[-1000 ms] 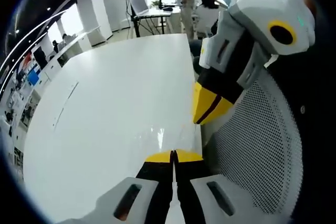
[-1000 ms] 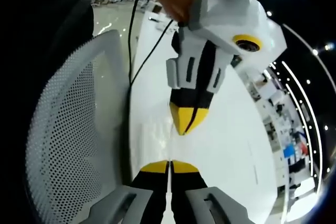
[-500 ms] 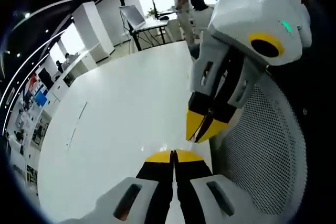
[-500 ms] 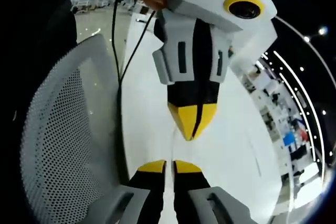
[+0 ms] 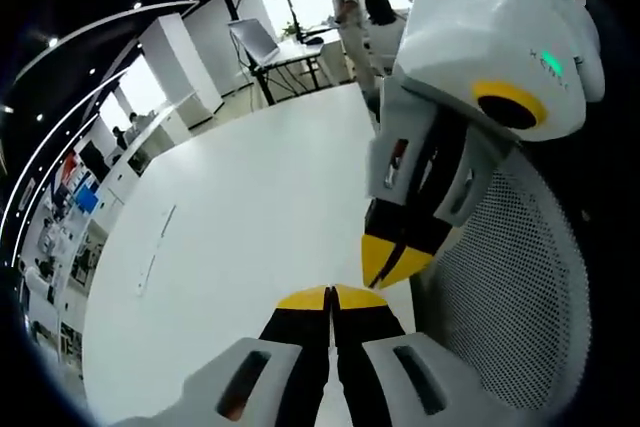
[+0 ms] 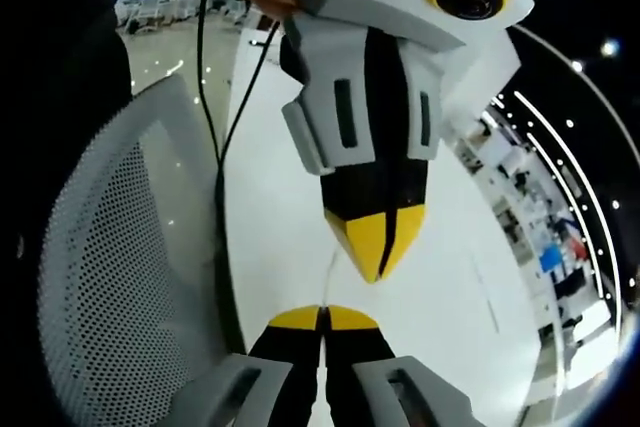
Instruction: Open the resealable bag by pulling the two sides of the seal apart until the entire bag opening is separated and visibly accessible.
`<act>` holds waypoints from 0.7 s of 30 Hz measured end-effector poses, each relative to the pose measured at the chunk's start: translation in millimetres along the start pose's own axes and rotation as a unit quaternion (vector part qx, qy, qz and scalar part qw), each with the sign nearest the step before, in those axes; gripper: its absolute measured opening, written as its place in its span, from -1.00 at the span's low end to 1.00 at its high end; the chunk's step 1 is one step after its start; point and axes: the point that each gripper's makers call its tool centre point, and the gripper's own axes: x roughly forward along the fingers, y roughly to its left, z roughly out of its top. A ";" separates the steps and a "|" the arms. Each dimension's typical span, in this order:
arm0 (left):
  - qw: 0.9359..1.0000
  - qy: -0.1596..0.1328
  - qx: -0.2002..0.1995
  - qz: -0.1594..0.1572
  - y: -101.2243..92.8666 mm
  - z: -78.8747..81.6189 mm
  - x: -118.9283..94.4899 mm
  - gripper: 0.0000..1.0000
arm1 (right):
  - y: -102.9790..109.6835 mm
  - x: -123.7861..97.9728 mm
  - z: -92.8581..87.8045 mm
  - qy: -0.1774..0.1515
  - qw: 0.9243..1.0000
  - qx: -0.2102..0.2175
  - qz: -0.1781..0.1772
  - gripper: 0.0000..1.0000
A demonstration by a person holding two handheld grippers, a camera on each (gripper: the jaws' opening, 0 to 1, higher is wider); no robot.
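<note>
Left claw (image 5: 330,297) pressed together, nothing visible between jaws; same for right claw (image 6: 322,318), yellow tips touching. Each claw points tip-to-tip at other, close over near edge of white tabletop (image 5: 240,207). Mesh chair back (image 6: 110,277) just beside tabletop edge. Resealable bag: cannot tell where it is; no film or seal discernible at either claw. Judgement: no opened seal evident, so pulling apart seems not yet begun; whole opening left to do.
</note>
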 end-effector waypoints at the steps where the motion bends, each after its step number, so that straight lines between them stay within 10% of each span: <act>1: 1.000 0.001 0.003 0.004 1.1 0.7 0.5 -1.00 | 0.9 0.4 0.2 0.001 1.000 -0.001 0.002 -1.00; 21: 0.994 -0.033 0.005 0.100 35.3 21.5 -10.8 -1.00 | 6.9 -1.2 4.5 -0.002 1.000 -0.015 0.022 -1.00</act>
